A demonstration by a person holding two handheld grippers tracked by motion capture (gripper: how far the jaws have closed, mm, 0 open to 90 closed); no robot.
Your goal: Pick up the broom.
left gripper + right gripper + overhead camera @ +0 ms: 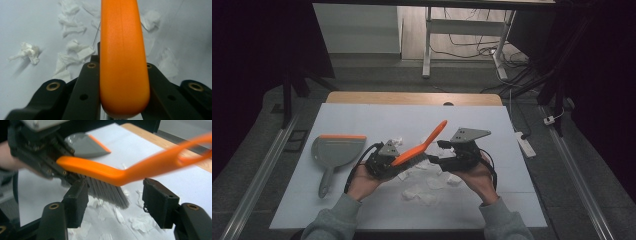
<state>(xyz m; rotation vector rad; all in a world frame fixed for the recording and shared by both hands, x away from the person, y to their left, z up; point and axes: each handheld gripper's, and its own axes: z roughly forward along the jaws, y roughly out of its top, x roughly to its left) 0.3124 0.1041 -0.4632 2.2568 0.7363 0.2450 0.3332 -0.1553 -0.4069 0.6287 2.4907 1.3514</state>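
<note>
Now the left claw (388,161) clamps the orange brush (422,145) while the right claw (115,203) stands wide beside it.

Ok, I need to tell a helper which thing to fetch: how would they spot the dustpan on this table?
Start at the white table top and go to its left side, away from the scattered paper scraps. The dustpan lies there flat by itself, handle toward the person. It is the one grey scoop with an orange strip along its far edge, unlike the all-orange brush held over the middle.
</note>
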